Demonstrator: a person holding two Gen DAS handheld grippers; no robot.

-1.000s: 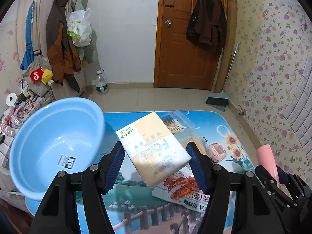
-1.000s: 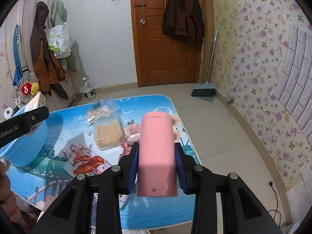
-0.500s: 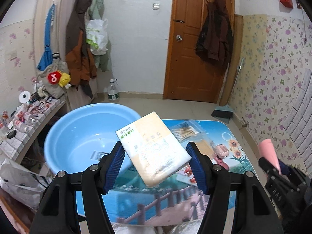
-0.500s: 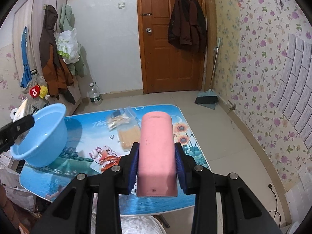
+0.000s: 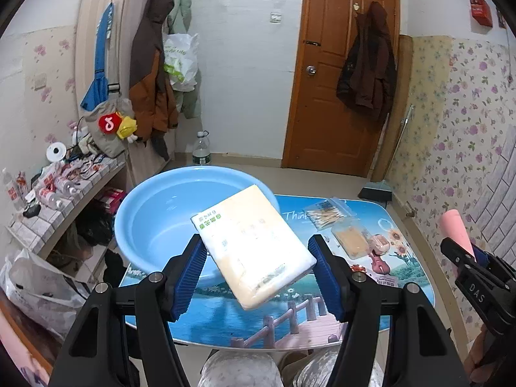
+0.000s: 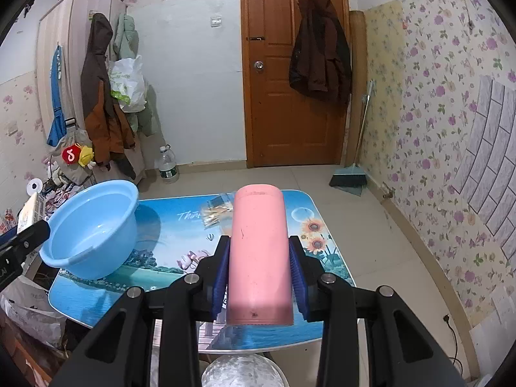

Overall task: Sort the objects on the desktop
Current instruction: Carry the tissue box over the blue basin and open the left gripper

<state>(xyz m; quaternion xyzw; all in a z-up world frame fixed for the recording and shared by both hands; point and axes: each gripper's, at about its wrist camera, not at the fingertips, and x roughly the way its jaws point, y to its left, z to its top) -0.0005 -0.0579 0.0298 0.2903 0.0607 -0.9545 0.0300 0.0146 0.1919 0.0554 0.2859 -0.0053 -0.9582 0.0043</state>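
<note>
left gripper [image 5: 256,259]: clenched on tissue pack [image 5: 251,245], held tilted in air | blue basin [image 5: 161,216] on bench [image 5: 290,319] just ahead-left of it | right gripper [image 6: 259,269]: clenched on pink cylinder [image 6: 259,251] above bench | swab bag [image 5: 327,214] lies ahead-right of left gripper

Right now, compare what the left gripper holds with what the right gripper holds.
The left gripper clamps a flat, rectangular cream packet; the right gripper clamps a round pink cylinder. The packet carries green print, while the cylinder is plain. The packet sits skewed between the pads; the cylinder lies straight along the fingers. Both are held off the table.
</note>
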